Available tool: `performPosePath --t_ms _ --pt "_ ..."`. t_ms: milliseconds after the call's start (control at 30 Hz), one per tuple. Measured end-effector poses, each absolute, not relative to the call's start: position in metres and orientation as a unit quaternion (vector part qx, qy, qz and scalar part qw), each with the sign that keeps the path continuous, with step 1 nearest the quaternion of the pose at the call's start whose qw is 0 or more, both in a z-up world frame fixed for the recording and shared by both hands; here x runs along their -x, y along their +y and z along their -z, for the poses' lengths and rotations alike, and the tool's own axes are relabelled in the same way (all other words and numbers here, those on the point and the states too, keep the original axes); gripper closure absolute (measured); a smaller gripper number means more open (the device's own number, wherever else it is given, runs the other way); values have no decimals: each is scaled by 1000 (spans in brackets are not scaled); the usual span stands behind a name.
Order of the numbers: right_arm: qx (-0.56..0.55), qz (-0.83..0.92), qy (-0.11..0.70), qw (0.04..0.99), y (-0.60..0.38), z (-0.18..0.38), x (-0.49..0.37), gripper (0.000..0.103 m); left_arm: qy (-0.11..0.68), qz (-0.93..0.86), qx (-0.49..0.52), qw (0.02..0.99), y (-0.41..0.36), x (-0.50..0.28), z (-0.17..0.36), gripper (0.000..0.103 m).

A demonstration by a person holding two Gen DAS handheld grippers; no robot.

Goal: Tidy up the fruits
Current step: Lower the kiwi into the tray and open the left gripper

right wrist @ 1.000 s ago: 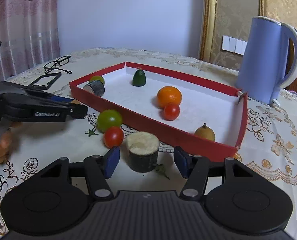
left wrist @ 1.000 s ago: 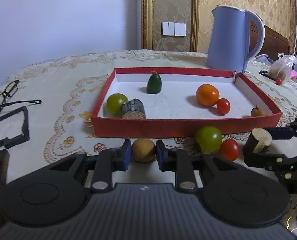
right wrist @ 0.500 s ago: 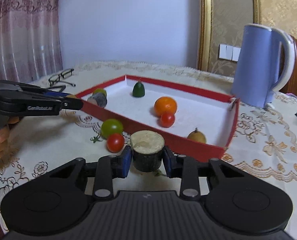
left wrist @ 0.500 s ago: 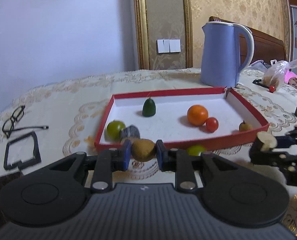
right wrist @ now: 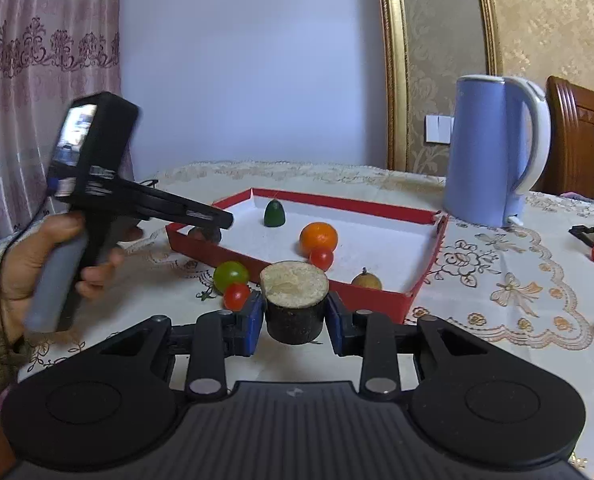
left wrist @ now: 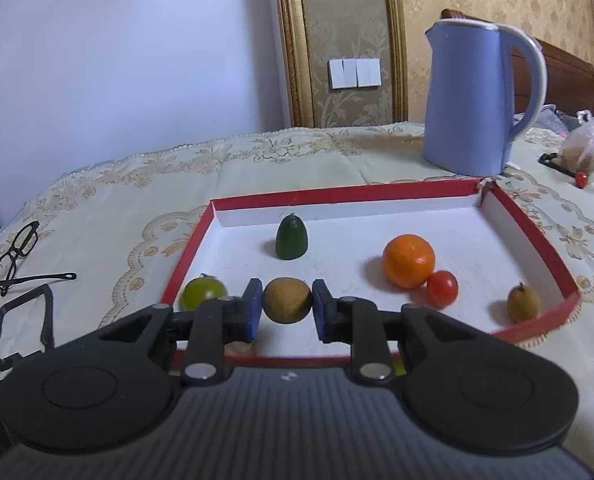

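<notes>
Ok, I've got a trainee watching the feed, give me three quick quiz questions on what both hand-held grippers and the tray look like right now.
1. True or false: the left hand-held gripper carries a round brown fruit above the red tray.
2. What does the right hand-held gripper hold? A) orange B) dark cylinder piece with a pale cut top C) red tomato
3. Fill in: beside the orange in the tray, touching it, sits a small ____ tomato.

Key: 1 true; 2 B, the cylinder piece; 3 red.
</notes>
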State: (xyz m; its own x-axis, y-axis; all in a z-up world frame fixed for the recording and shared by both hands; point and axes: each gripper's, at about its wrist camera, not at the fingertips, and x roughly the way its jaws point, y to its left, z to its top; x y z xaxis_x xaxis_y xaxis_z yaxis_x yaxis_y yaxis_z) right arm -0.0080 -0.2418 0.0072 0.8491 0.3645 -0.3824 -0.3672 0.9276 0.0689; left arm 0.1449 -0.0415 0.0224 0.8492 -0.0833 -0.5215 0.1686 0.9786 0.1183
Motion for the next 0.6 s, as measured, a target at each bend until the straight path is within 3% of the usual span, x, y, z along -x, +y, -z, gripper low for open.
performPosePath --t_ms 500,600 --pt "-13 -191 188 963 -257 -7 21 70 292 42 -102 950 -79 -189 -19 79" --pt "-15 -191 187 963 -257 -7 21 70 296 34 -102 949 -81 -188 -17 63"
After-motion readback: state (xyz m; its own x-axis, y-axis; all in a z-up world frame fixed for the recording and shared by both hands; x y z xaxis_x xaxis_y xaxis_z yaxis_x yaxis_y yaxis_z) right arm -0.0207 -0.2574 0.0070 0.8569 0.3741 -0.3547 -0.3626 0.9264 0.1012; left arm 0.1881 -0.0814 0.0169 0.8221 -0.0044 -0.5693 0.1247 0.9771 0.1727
